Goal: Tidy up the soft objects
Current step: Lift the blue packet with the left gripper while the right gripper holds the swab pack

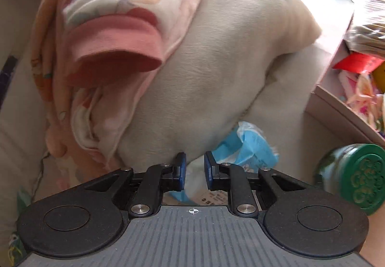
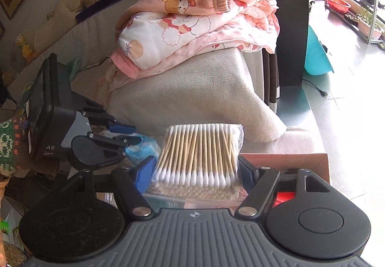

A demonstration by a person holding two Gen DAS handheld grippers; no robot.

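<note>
My right gripper [image 2: 195, 168] is shut on a clear bag of cotton swabs [image 2: 199, 158], held above a cardboard box [image 2: 300, 161]. My left gripper [image 1: 195, 170] is open a little with nothing between its blue pads, just above a blue and white tissue pack [image 1: 247, 146]; it also shows in the right wrist view [image 2: 125, 133] over the same pack [image 2: 142, 146]. Behind both lies a beige pillow [image 1: 216, 62] [image 2: 192, 89] with pink printed clothes [image 1: 108, 26] [image 2: 199, 19] piled on it.
A green-lidded jar [image 1: 361, 175] stands at the right of the left wrist view, next to a shelf of mixed items [image 1: 361, 79]. Plush toys [image 2: 60, 17] rest along the sofa back. A turquoise bin [image 2: 317, 55] stands on the bright floor at the right.
</note>
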